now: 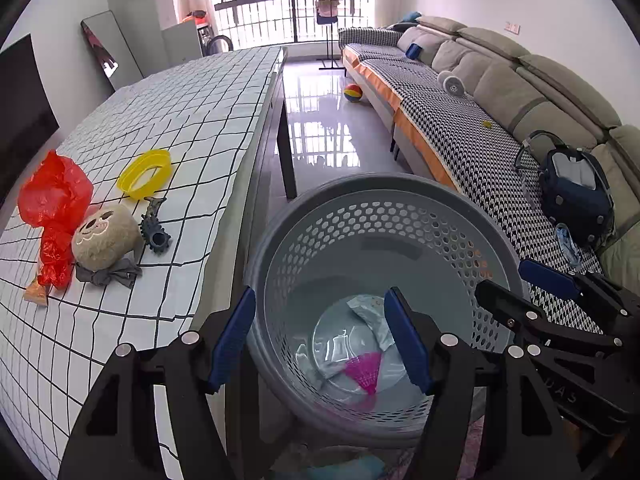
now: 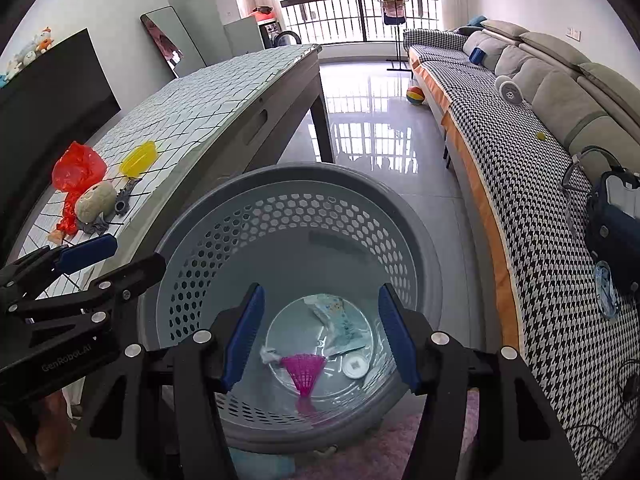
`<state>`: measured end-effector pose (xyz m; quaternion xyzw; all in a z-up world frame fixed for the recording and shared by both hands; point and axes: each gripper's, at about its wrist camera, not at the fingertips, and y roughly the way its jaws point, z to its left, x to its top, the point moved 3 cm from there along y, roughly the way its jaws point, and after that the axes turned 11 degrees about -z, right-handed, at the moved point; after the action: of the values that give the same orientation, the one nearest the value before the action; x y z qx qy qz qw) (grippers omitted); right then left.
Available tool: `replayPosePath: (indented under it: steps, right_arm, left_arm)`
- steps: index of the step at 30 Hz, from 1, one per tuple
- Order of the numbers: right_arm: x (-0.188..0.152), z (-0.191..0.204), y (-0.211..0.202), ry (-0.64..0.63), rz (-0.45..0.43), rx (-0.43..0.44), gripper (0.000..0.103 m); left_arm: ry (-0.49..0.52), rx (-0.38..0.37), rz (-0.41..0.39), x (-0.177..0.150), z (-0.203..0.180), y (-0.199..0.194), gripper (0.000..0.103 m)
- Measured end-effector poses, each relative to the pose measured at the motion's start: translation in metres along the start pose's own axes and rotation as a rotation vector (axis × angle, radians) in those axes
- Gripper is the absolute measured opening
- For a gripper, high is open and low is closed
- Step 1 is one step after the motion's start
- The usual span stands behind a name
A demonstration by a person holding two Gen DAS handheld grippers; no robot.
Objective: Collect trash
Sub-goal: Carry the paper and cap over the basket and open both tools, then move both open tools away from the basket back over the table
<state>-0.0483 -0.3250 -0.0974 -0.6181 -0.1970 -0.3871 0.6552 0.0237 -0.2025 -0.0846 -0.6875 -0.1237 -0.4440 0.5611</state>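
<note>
A long grey sofa (image 1: 500, 76) with a black-and-white checked cover runs down the right of the frame; a dark blue backpack (image 1: 574, 196) sits on it at the right edge, and a small white fan (image 1: 452, 84) lies further back. A multicoloured ball (image 1: 353, 93) rests on the shiny floor (image 1: 320, 128) beside the sofa. A barred window (image 1: 292, 0) fills the top centre, a clothes stand (image 1: 330, 32) before it. A mirror (image 1: 106, 50) leans on the wall at upper left.

Grey perforated basket (image 2: 192, 248) holds my pink shuttlecock (image 2: 304, 372); left table (image 1: 180, 128) white with black grid; red bag (image 1: 52, 208), yellow ring (image 1: 145, 174) (sofa cover (image 2: 532, 216) houndstooth).
</note>
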Motion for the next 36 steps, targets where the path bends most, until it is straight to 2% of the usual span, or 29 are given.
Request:
replayPosePath:
  steps: [2,4,6,9,11,14,24,36]
  right_arm:
    - [0.000,0.000,0.000,0.002,0.002,0.000,0.057]
    - [-0.001,0.000,0.000,0.004,0.003,0.000,0.057]
    - [-0.001,0.000,0.000,0.004,0.005,-0.002,0.057]
    - [-0.001,0.000,-0.001,0.004,0.003,-0.006,0.059]
    - [0.000,0.001,-0.003,0.005,-0.005,-0.008,0.063]
    - [-0.001,0.001,-0.005,0.003,-0.010,-0.010,0.064]
    - [0.003,-0.001,-0.009,0.009,-0.021,-0.021,0.066]
    - [0.007,0.003,-0.013,0.042,-0.053,-0.021,0.070]
  left_arm:
    - [-0.003,0.000,0.002,0.000,0.001,0.001,0.067]
    - [-0.006,0.003,0.002,0.000,0.001,0.001,0.074]
    - [-0.009,0.007,-0.001,0.000,0.003,0.000,0.077]
    - [-0.006,0.011,-0.006,0.000,0.002,-0.002,0.077]
    - [-0.004,0.015,-0.007,0.000,0.003,-0.002,0.081]
    - [-0.005,0.026,-0.018,0.001,0.004,-0.005,0.090]
    - [-0.007,0.049,-0.039,0.003,0.010,-0.011,0.095]
    - [-0.038,0.053,-0.059,0.001,0.027,-0.023,0.096]
